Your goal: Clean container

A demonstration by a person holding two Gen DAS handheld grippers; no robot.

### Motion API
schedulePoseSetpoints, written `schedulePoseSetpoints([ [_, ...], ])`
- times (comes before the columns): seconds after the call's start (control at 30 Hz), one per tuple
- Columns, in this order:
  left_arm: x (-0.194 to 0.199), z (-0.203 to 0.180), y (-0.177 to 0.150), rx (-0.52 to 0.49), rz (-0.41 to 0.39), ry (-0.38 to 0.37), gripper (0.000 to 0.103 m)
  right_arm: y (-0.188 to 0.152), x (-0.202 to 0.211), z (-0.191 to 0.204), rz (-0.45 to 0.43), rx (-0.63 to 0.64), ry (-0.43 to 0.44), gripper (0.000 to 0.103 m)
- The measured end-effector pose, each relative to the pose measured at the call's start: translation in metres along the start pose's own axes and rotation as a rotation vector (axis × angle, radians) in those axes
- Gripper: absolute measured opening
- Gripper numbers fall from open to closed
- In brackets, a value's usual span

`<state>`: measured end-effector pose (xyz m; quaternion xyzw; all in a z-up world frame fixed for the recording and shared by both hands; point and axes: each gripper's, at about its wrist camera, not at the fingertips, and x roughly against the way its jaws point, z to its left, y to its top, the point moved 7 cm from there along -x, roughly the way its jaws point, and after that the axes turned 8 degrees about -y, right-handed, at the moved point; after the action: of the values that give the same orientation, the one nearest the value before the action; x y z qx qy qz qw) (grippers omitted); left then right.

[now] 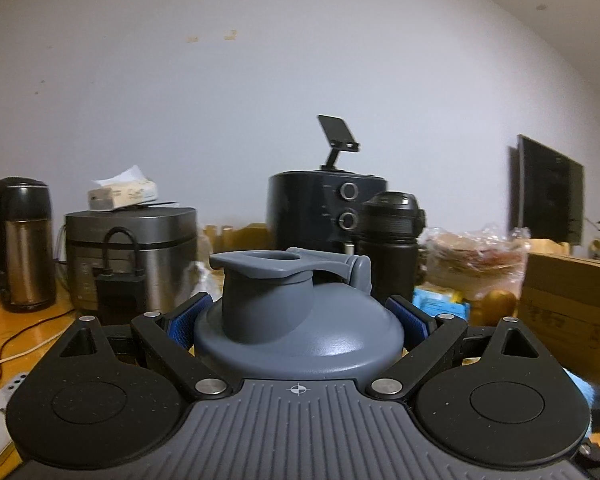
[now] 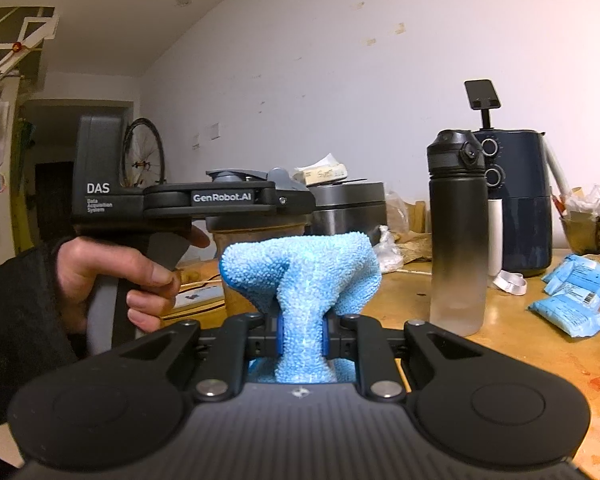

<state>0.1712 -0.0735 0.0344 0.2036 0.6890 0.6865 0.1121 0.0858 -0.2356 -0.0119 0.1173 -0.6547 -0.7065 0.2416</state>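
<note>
The container is a shaker bottle with a grey flip-cap lid [image 1: 300, 332]. My left gripper [image 1: 300, 314] is shut on it, its blue pads [image 1: 186, 320] pressing both sides of the lid. From the right wrist view I see that gripper [image 2: 288, 200] side-on in a person's hand [image 2: 112, 276], with the grey lid [image 2: 240, 176] above it and the container's brownish body [image 2: 256, 236] below. My right gripper [image 2: 302, 336] is shut on a light blue microfibre cloth [image 2: 300, 276], which bulges out just in front of the container's body. Whether the cloth touches it I cannot tell.
A black water bottle [image 2: 456, 232] stands right of the cloth on the wooden table [image 2: 520, 364]. Behind it are a dark air fryer [image 2: 516, 200] and blue packets [image 2: 572, 300]. A rice cooker [image 1: 132, 256], a kettle [image 1: 20, 244] and a cardboard box [image 1: 572, 312] line the back.
</note>
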Motion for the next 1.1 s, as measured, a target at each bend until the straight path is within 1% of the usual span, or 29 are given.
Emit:
schedulePoseSetpoints([
  [0.13, -0.001, 0.001, 0.000, -0.005, 0.009, -0.056, 0.095, 0.004, 0.000, -0.001, 0.003, 0.028, 0.040, 0.014],
  [0.3, -0.002, 0.001, -0.001, -0.013, 0.020, -0.105, 0.095, 0.007, -0.004, -0.007, 0.007, 0.027, 0.079, 0.014],
  [0.43, -0.002, 0.002, -0.002, -0.018, 0.018, -0.146, 0.095, 0.004, -0.006, -0.003, 0.019, 0.078, 0.081, 0.014],
  [0.63, -0.003, 0.004, -0.002, -0.020, 0.016, -0.183, 0.095, 0.000, -0.009, 0.002, 0.046, 0.075, 0.091, 0.014],
  [0.77, -0.002, 0.005, -0.003, -0.025, 0.010, -0.223, 0.095, 0.000, -0.010, 0.003, 0.059, 0.064, 0.095, 0.014],
  [1.1, -0.003, 0.009, -0.005, -0.038, 0.002, -0.388, 0.095, 0.001, -0.010, 0.001, 0.075, 0.050, 0.093, 0.014],
])
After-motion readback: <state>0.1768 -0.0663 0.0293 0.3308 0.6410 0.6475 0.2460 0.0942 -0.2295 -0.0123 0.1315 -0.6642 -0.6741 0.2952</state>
